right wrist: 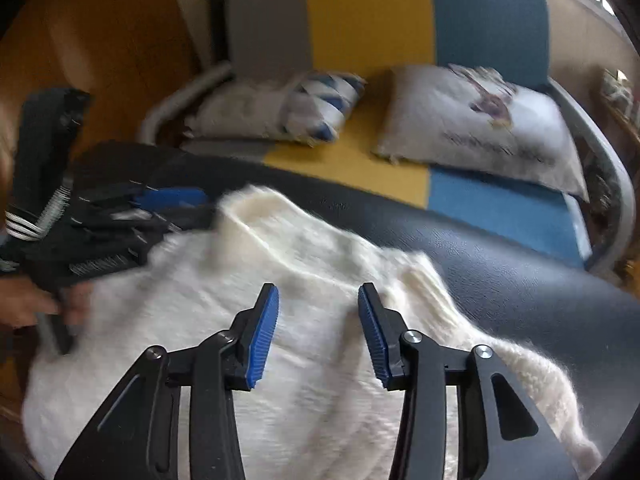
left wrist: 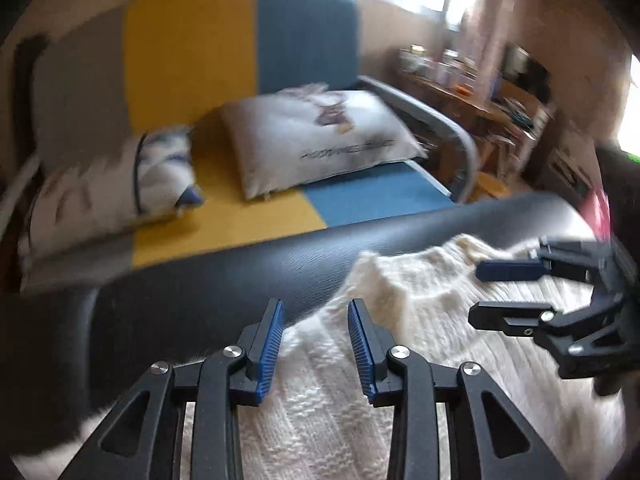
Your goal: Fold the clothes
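- Left gripper (left wrist: 316, 340), lower centre of the left wrist view: jaws apart, nothing between the blue pads, poised over the knit. In the right wrist view it shows at the left edge, blurred, near the garment's raised far corner.
- Sweater (right wrist: 248, 320), white chunky knit: spread over the dark padded surface (left wrist: 208, 280), filling the lower half of both views. One far corner stands up in a soft peak; a thinner strip, probably a sleeve, trails to the lower right of the right wrist view.
- Handling, judged: soft, limp and fairly light, with fuzzy, stretchy yarn. It should bunch and sag when lifted, and will not slide easily on the leather-like top. Loose stitches could snag on ridged pads. Best holds look to be the raised corner or a hem or shoulder edge, pinching a doubled thickness.
- Right gripper (right wrist: 318, 334), lower centre of its own view: jaws apart, empty, above the middle of the garment; also seen at the right edge of the left wrist view.
- Sofa (left wrist: 192, 52), yellow, blue and grey, upper part of both views, carrying two pillows (left wrist: 316, 136).
- Hard to make out: motion blur smears everything; the garment's near edge is cut off below the frames; neckline and second sleeve not identifiable.
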A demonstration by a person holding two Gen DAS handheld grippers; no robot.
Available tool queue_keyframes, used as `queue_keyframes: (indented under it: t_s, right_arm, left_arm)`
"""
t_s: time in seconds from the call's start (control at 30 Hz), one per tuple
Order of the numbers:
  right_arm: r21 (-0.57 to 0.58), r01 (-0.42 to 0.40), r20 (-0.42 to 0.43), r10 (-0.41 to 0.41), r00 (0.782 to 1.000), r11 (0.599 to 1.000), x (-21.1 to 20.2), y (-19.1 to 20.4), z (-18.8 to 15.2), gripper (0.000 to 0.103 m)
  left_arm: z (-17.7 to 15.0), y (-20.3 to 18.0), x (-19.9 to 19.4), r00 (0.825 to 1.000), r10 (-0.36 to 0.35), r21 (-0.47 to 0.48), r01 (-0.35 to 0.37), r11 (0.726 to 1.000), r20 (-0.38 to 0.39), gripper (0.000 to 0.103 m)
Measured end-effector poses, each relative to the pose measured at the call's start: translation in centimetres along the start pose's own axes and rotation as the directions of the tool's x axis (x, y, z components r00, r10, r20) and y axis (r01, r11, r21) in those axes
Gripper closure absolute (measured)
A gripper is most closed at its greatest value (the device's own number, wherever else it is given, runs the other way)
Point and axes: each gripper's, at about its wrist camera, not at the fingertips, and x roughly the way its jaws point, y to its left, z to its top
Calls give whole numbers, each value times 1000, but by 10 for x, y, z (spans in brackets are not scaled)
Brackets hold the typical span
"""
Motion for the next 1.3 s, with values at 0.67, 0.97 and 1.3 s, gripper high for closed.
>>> queue_keyframes:
  t_s: [0.67,0.97,1.3]
  right_arm:
    - [-55,-37,-44,35,998,998,-5,32,-8,56]
    - [-126,0,-136,-18,991,992,-3,76,-37,41]
    - [-186,-114,-50,107,993,976,10,164,40,41]
  left_arm:
    - [-22,51,-39,996,22,-293,6,956,89,70]
    - [-113,131,-92,990,120,-508,-142,850,-76,69]
    - [-152,168,-151,924,377,-449,-367,815,-71,71]
